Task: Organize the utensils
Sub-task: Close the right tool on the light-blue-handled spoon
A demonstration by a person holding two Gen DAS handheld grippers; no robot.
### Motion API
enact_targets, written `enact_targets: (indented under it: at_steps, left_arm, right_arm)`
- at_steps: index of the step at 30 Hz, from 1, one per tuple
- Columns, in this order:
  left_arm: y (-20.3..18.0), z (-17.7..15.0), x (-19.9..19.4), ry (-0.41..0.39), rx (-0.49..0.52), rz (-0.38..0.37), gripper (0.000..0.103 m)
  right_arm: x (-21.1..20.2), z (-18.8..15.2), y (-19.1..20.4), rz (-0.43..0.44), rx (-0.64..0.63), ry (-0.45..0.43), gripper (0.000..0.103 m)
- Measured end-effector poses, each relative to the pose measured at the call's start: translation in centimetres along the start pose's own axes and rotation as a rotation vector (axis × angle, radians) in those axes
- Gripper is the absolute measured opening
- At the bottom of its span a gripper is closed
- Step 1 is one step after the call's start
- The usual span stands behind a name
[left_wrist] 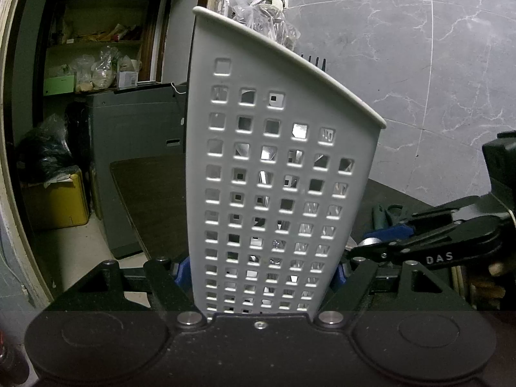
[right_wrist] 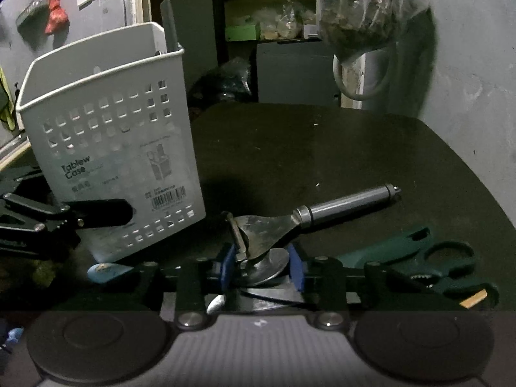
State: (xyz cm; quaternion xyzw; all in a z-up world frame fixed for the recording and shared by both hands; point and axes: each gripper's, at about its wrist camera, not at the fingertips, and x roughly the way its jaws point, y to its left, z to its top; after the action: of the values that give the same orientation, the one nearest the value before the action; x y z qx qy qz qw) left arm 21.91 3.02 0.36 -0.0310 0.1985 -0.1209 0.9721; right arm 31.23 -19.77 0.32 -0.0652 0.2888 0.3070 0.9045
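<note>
A white perforated utensil caddy (left_wrist: 274,161) stands upright on the dark table, with my left gripper (left_wrist: 261,274) shut on its lower sides, blue pads on both flanks. In the right wrist view the caddy (right_wrist: 113,148) is at the left, and a grey handle (right_wrist: 169,22) sticks out of it. A pizza cutter (right_wrist: 267,225) with a grey handle lies on the table. My right gripper (right_wrist: 262,266) has its blue pads against both sides of the cutter's wheel end. Green scissors (right_wrist: 445,258) lie to the right of it.
The dark table (right_wrist: 322,148) stretches beyond the cutter. A pale blue utensil tip (right_wrist: 106,271) lies by the caddy's base, and metal pieces (right_wrist: 274,295) lie under the right gripper. A filled plastic bag (right_wrist: 364,9) hangs at the back right. Shelves and a grey cabinet (left_wrist: 135,148) stand behind.
</note>
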Motion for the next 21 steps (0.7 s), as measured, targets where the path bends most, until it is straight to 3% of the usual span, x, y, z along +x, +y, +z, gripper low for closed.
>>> enact_targets:
  at_steps: [6, 8, 13, 21]
  left_arm:
    - [0.0, 0.0, 0.0, 0.000, 0.001, 0.002, 0.077]
    - [0.0, 0.0, 0.0, 0.001, 0.001, 0.002, 0.077]
    - [-0.1, 0.0, 0.1, 0.003, 0.001, 0.004, 0.077]
    - [0.0, 0.0, 0.2, 0.006, 0.001, 0.008, 0.077]
  right_arm:
    - [-1.5, -1.0, -0.4, 0.030, 0.005, -0.004, 0.040]
    - [-2.1, -1.4, -0.6, 0.035, 0.017, -0.007, 0.048]
    - [-3.1, -1.9, -0.9, 0.043, 0.075, -0.019, 0.056]
    - [-3.3, -2.2, -0.7, 0.030, 0.093, -0.016, 0.053]
